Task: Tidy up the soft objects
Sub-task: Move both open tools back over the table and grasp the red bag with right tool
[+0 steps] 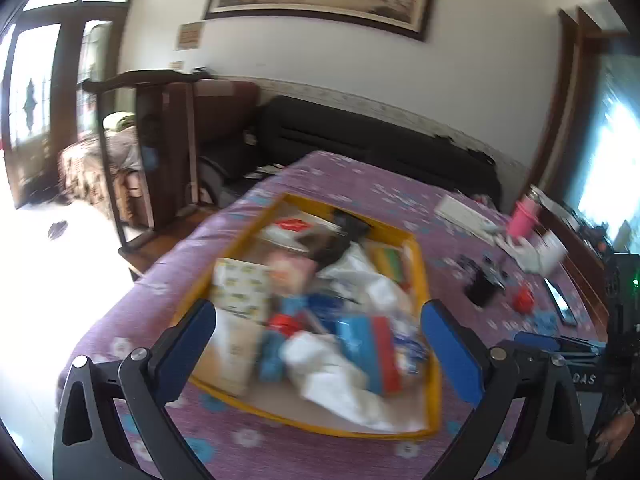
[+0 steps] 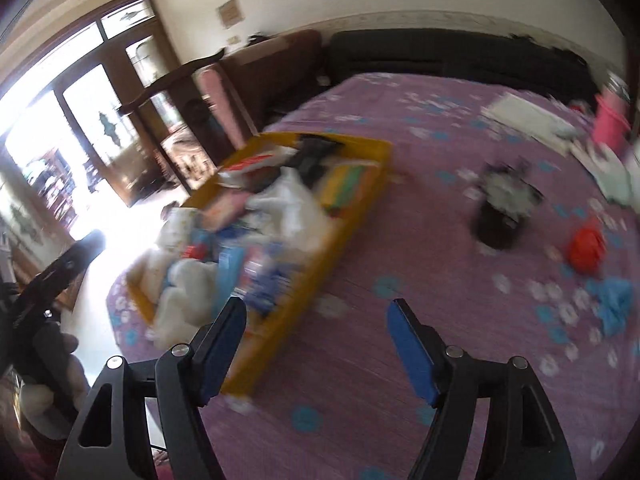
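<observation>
A yellow tray (image 1: 424, 276) sits on the purple flowered bedspread (image 1: 360, 184), filled with white cloths (image 1: 332, 364), boxes and packets. My left gripper (image 1: 320, 320) is open and empty, held above the tray's near end. The tray (image 2: 360, 196) also shows left of centre in the right wrist view. My right gripper (image 2: 316, 312) is open and empty above the bedspread (image 2: 420, 272), by the tray's near right corner. A red soft object (image 2: 586, 248), a blue cloth (image 2: 614, 304) and a black object (image 2: 504, 216) lie on the bed to the right. Both views are blurred.
A pink bottle (image 1: 524, 216) and white papers (image 1: 464, 212) lie at the bed's far right. A phone (image 1: 560, 300) lies near the right edge. A dark sofa (image 1: 360, 136) stands behind the bed, a wooden rack (image 1: 148, 152) to the left.
</observation>
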Demonstrator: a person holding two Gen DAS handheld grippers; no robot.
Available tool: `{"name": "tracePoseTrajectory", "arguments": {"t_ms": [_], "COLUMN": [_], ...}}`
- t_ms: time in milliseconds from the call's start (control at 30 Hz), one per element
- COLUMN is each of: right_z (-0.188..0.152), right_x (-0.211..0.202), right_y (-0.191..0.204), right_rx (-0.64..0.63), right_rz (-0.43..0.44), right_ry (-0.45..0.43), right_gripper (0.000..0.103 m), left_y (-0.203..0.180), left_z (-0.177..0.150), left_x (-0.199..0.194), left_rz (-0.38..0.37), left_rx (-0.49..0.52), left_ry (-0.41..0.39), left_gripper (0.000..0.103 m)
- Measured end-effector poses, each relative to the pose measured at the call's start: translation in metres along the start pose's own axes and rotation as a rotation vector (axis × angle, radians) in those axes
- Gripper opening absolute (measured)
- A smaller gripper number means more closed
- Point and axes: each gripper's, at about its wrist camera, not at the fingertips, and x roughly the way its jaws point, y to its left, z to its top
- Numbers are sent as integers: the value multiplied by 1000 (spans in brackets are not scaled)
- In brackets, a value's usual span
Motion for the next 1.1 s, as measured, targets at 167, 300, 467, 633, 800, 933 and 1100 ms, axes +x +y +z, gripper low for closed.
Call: {"name": "tracePoseTrajectory", "arguments": {"t_ms": [167, 300, 467, 633, 800, 933, 1100], "right_z": [-34, -57, -76, -82, -47, -7, 40], "right_x": [-38, -74, -110, -111, -100, -75, -33], "right_y": [-84, -149, -206, -225, -225, -228, -239], "right_rx": [145, 257, 369, 404, 366, 339, 339], "right_rz": [-90, -181, -220, -234, -245, -246, -258], "right_ry": [-25, -54, -98, -100, -120, -90, 0], "right_gripper": [77, 77, 78, 78, 78, 78, 78], "left_y": [-76, -128, -186, -215, -224, -221, -211], "left_z": [-15, -29, -49, -64, -70, -71, -70], "left_x": [22, 32, 46, 48, 57, 66, 81], "left_rz": [-84, -143, -171, -139, -79, -23, 2], "left_rx": [136, 227, 338, 441, 478, 488, 477], "left_ry": [105, 152, 216, 232, 252, 269, 310], "left_gripper": [102, 102, 102, 102, 102, 102, 102]}}
